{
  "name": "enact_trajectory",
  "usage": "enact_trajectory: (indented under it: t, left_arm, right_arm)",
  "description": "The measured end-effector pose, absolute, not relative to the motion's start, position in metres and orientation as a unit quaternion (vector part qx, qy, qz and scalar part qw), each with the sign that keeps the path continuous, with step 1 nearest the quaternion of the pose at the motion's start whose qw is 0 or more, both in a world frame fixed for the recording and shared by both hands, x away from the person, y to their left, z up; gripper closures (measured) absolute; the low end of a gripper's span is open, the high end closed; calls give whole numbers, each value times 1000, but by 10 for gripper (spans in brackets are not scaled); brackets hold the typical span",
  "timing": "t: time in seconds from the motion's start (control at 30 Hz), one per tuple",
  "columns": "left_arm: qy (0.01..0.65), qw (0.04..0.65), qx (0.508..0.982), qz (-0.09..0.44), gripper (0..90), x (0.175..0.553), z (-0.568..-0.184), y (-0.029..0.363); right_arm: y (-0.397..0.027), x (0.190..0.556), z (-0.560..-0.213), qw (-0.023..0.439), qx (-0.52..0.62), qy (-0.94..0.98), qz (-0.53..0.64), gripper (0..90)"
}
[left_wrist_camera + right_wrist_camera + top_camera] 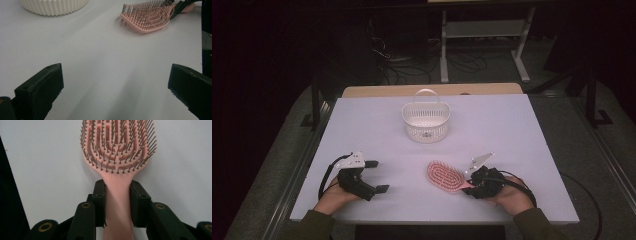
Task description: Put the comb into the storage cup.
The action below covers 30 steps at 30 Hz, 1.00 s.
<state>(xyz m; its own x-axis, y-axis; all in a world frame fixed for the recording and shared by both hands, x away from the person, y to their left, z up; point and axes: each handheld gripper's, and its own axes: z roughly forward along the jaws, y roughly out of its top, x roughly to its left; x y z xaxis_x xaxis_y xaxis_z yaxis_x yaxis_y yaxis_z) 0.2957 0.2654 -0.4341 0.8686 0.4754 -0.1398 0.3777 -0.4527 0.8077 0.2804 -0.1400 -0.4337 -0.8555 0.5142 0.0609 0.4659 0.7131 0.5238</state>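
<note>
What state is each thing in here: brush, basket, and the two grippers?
Brush: lying on the table, bristles up, handle clamped by the right gripper.
Basket: upright at the table's far middle, handle up, looks empty, apart from the brush.
Left gripper: open, nothing between its jaws, low over bare table.
Right gripper: shut on the brush handle, pads pressing both sides.
Table: white top, bearing the brush and basket.

No readable text, label or number anywhere — not on brush or basket.
</note>
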Motion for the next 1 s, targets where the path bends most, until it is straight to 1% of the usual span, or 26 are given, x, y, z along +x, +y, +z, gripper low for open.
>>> enact_trajectory:
  t: [0.13,0.27,0.5,1.0]
  left_arm:
    - [251,459,851,53,1,296,-434,265]
    - [251,459,851,54,1,296,-434,265]
    - [252,459,850,54,1,296,-435,265]
    - [253,460,849,55,1,296,-435,266]
  right_arm:
    - [-142,282,-433,34,270,920,281,688]
    - [-143,282,-431,38,268,916,296,688]
    - [-148,284,-426,29,276,905,323,688]
    - [-156,291,-414,30,279,890,360,688]
